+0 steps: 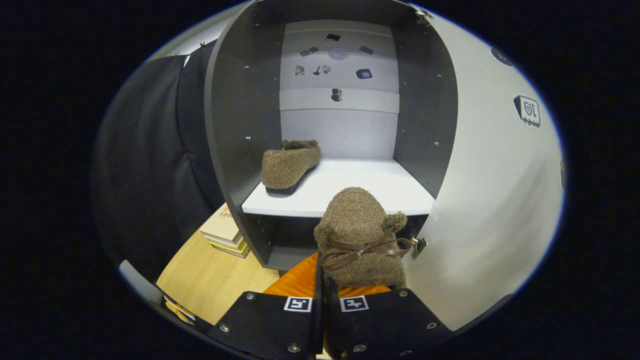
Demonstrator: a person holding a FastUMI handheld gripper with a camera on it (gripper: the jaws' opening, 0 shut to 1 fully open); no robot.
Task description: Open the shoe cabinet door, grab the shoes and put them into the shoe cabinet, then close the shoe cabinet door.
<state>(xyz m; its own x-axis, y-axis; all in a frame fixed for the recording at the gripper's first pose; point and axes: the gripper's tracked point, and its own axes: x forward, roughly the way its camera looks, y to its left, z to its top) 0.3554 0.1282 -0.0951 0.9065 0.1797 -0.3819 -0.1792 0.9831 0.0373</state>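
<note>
While clamping a shoe (361,235), claw (327,292) faces cabinet (240,125).

Shoe (290,165) on cabinet shelf (360,187)

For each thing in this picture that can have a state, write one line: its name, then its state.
Cabinet door: open.
First shoe: resting on the white shelf, inside the cabinet.
Second shoe: held up before the shelf, not yet in.
Gripper: shut on the second shoe.
</note>
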